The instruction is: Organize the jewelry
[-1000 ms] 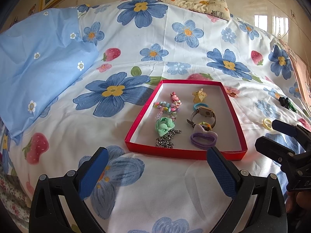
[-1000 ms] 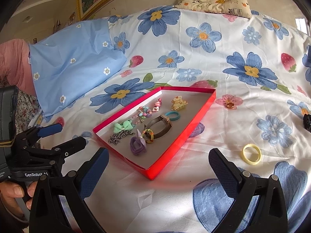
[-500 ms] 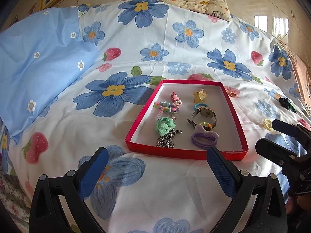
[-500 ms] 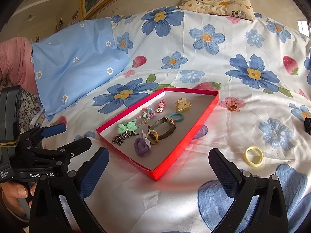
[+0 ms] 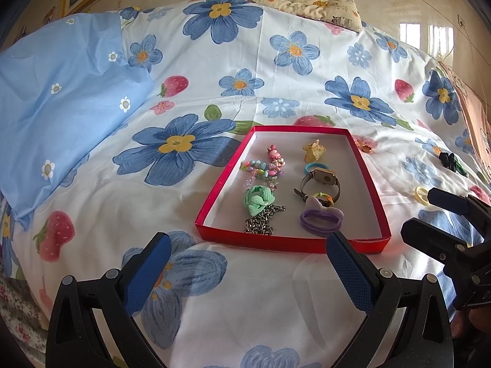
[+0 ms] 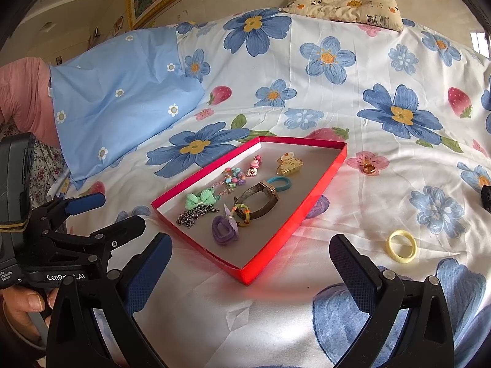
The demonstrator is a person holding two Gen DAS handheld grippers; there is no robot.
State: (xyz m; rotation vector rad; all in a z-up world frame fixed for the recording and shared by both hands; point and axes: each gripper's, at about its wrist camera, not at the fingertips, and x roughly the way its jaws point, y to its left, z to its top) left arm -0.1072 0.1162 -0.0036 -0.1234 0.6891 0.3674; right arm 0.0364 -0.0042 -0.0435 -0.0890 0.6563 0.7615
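A shallow red tray lies on the floral bedsheet and holds a watch, a green bow, a metal chain, a purple hair tie, beads and a yellow clip. Outside it on the sheet lie a yellow ring-shaped hair tie, a small ring on a pink flower, and a black item. My left gripper hovers open just in front of the tray, empty. My right gripper is open too, near the tray's front corner.
A light blue pillowcase covers the left side of the bed. A patterned cushion rests at the far edge against the wall. A hand holds the left gripper's handle at lower left.
The right wrist view has drifted slightly, so the tray and yellow hair tie sit a little further right and lower. The left wrist view is almost unchanged. Both grippers stay open.
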